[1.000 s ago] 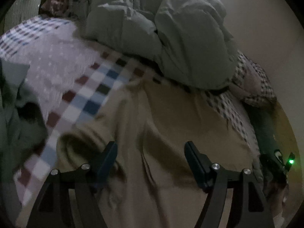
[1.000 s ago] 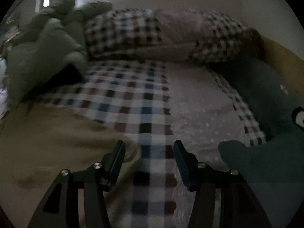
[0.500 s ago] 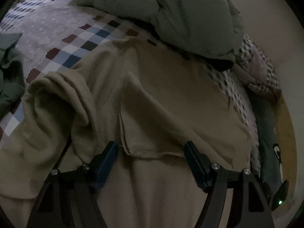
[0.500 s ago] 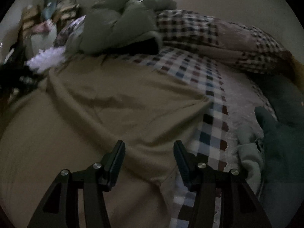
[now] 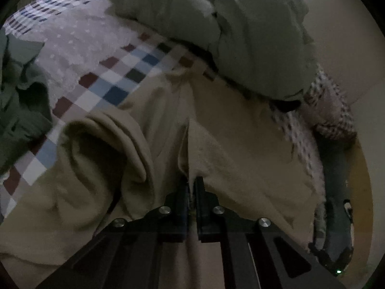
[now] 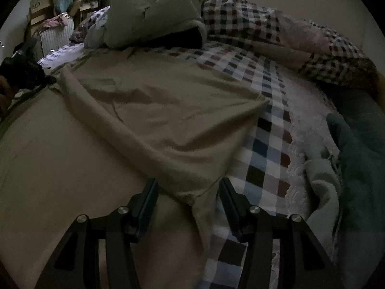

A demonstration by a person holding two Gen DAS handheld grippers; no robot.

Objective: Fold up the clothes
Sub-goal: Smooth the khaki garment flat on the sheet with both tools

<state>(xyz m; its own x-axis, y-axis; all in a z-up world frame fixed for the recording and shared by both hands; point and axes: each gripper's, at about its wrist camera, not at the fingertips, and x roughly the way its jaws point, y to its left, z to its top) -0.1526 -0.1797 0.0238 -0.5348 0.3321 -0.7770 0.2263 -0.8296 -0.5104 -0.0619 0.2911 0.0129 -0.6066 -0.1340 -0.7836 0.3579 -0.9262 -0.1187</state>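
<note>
A dim bedroom: a bed covered by a checked bedspread (image 6: 267, 144) in white, blue, maroon and dark squares, with a pale dotted, lace-edged panel (image 5: 79, 38) running along it, a puffy grey-green duvet (image 5: 252, 38) heaped at the far end, and checked pillows (image 6: 276, 31) against the wall. The task's thing, a tan garment (image 6: 156, 110) of soft, matte, slightly fleecy cloth, lies spread over the near half of the bed, wrinkled rather than flat, one rounded fold bulging at its left in the left wrist view. Left gripper (image 5: 191, 187): jaws have just closed and now stand pressed together on a raised edge of the tan garment (image 5: 240, 130), the pinched ridge running straight away from the fingertips toward the duvet. Right gripper (image 6: 189, 193): jaws spread, straddling a near corner of the same cloth, where two hems meet in a point; the cloth lies between the jaws without visible pressure from either pad. From this corner a thick rolled fold runs far and to the left. The coming move likely turns on this relation: the corner sits directly between and just ahead of the right fingers, so closing there would give both hands a hold along the near edge. A crumpled green garment (image 5: 21, 101) lies on the bedspread to the left in the left wrist view, apart from the tan one; cardboard boxes (image 6: 41, 7) stand in the far left background.
</note>
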